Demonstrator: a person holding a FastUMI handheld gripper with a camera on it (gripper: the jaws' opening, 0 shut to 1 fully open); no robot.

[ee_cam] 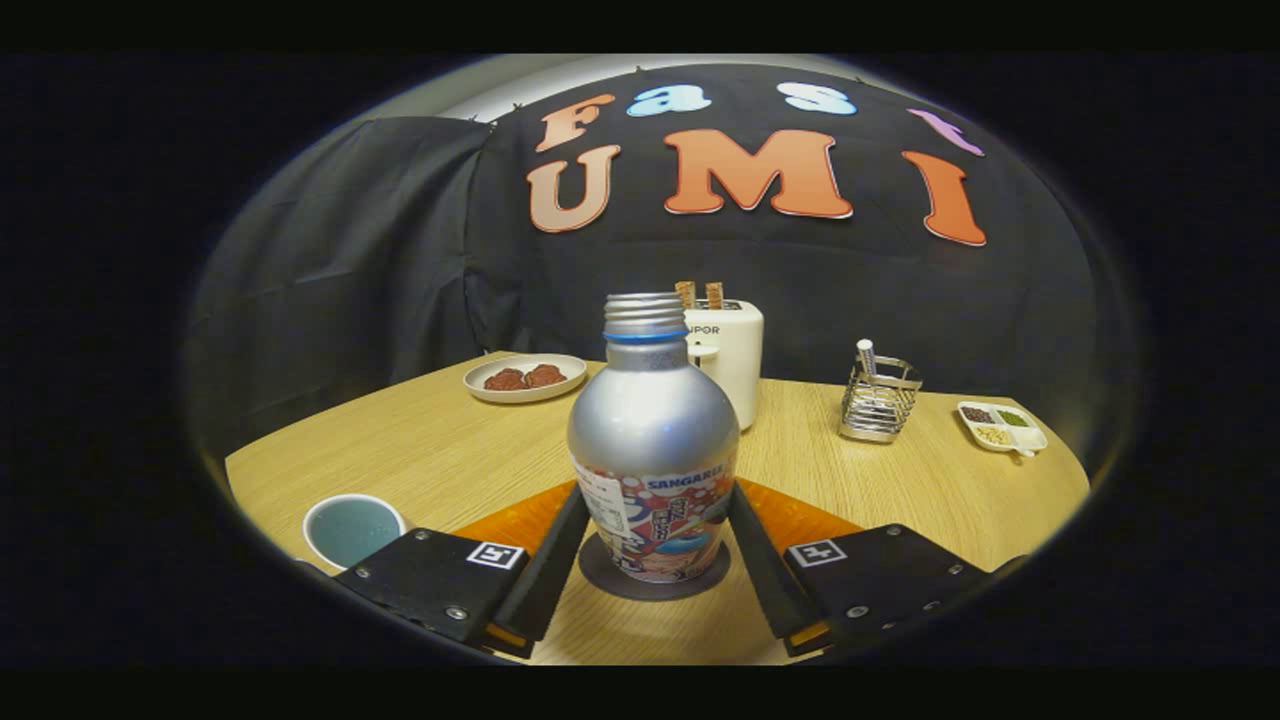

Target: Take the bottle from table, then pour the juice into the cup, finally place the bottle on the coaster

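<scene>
A silver aluminium bottle (650,420) with a colourful label and an uncapped threaded neck stands upright on a dark round coaster (610,582) on the wooden table (420,440). My gripper (656,494) holds it at label height, one finger pressing on each side of the body. A white cup (352,528) with a pale blue-green inside sits on the table just left of my left finger, close to the near edge.
Beyond the bottle stands a white toaster (735,350) with two slices sticking up. A plate (525,378) with brown food lies at the back left. A wire holder (878,400) and a small sectioned dish (1002,425) are at the right.
</scene>
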